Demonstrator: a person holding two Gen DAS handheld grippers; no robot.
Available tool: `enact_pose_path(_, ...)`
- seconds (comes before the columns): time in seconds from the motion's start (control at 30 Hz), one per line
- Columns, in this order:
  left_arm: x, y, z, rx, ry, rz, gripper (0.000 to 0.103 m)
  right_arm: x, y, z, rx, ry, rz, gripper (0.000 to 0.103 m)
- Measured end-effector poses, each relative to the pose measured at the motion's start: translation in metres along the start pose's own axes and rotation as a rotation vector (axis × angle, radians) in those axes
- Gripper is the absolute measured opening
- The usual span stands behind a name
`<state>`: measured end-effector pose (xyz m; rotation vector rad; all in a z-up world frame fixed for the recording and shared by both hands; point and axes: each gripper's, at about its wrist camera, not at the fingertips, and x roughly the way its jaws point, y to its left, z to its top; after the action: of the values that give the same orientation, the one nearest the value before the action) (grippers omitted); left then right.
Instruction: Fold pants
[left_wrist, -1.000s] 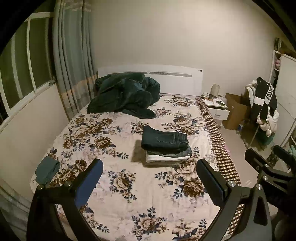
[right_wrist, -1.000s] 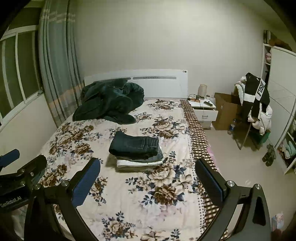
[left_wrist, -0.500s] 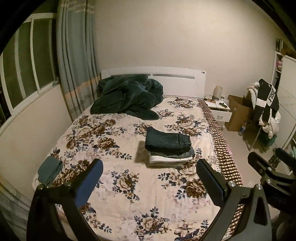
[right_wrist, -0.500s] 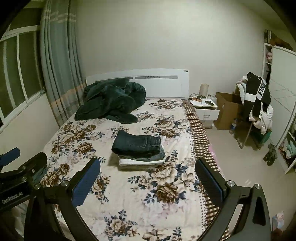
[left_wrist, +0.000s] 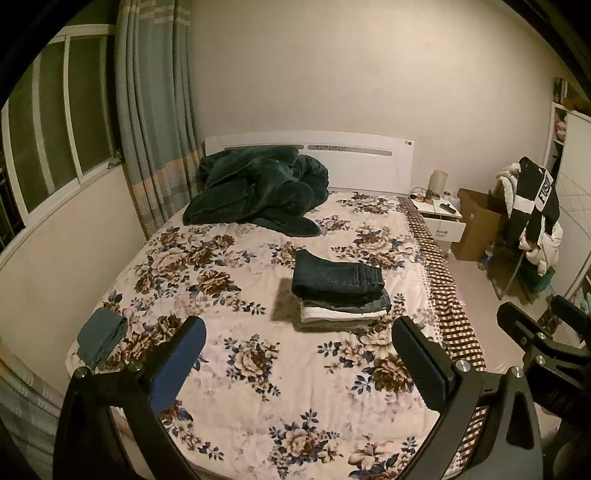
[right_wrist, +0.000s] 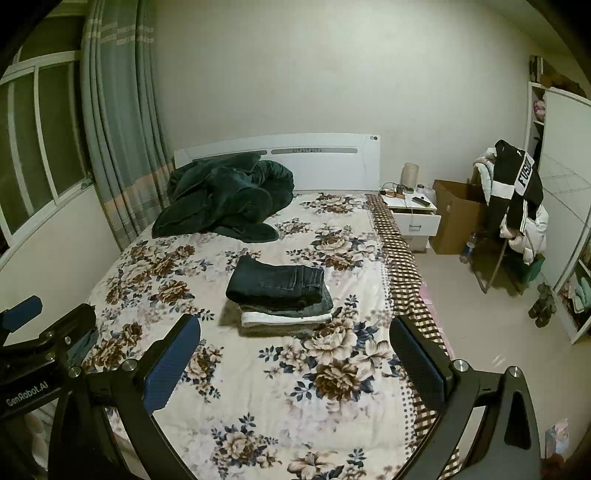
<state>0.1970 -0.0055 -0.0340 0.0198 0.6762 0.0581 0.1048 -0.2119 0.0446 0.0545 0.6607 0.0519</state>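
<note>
While both grippers hang above the foot of the bed, nothing is between their fingers: the left gripper (left_wrist: 297, 354) has its two black fingers spread wide apart, and the right gripper (right_wrist: 293, 354) shows the same wide gap, with only bedding visible between the pads

The folded dark blue denim pants (left_wrist: 337, 276) lie as the top layer of a neat stack of folded garments (right_wrist: 286, 312) near the middle of the bed, a little toward its right side. Beneath the dark pair sit a greyish-blue folded piece and a white one at the bottom. The stack is well apart from both grippers and rests on the cream bedspread printed with brown and blue flowers (left_wrist: 229, 288)

A rumpled dark green plush blanket (left_wrist: 258, 188) is heaped at the head of the bed, against the white headboard (right_wrist: 325, 162). A small folded teal cloth (left_wrist: 101, 336) lies at the left edge of the bed, near the left gripper's left finger. To the right of the bed stand a white nightstand with its drawer pulled open (right_wrist: 412, 212) and a brown cardboard box (right_wrist: 456, 214)
</note>
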Motion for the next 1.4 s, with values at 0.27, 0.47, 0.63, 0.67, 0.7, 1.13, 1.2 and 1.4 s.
enact_pose_path(0.27,-0.0001,-0.0014,-0.0006,-0.003,0.004,0.003,0.103,0.0006,-0.0011,0.0002,0.001,0.001,0.0,0.103)
enact_pose_path(0.47,-0.0002,-0.0008,-0.001,-0.003,0.006,0.003,0.103,0.0008,-0.0018,0.0007,0.0,0.003,0.001,0.103)
enact_pose_path(0.63,0.0,-0.0006,-0.0011,-0.005,0.004,0.004,0.103,-0.0004,-0.0011,0.0002,0.002,0.003,0.0,0.103)
enact_pose_path(0.67,0.0,-0.0004,-0.0009,-0.005,0.004,0.003,0.103,0.0004,-0.0011,0.0007,0.002,0.003,0.001,0.103)
enact_pose_path(0.7,0.0009,-0.0029,-0.0002,-0.004,0.004,0.005,0.103,0.0002,-0.0012,0.0006,0.001,0.002,-0.003,0.103)
enact_pose_path(1.13,-0.007,-0.0055,-0.0041,-0.025,-0.004,0.033,0.103,-0.0006,-0.0018,-0.0034,0.0,0.004,0.0,0.103)
enact_pose_path(1.2,-0.0072,-0.0058,-0.0044,-0.025,-0.003,0.036,0.103,-0.0001,-0.0024,-0.0028,0.001,0.004,0.001,0.103)
enact_pose_path(1.4,-0.0088,-0.0064,-0.0041,-0.023,-0.011,0.041,0.103,-0.0008,-0.0009,-0.0048,-0.001,0.004,0.001,0.103)
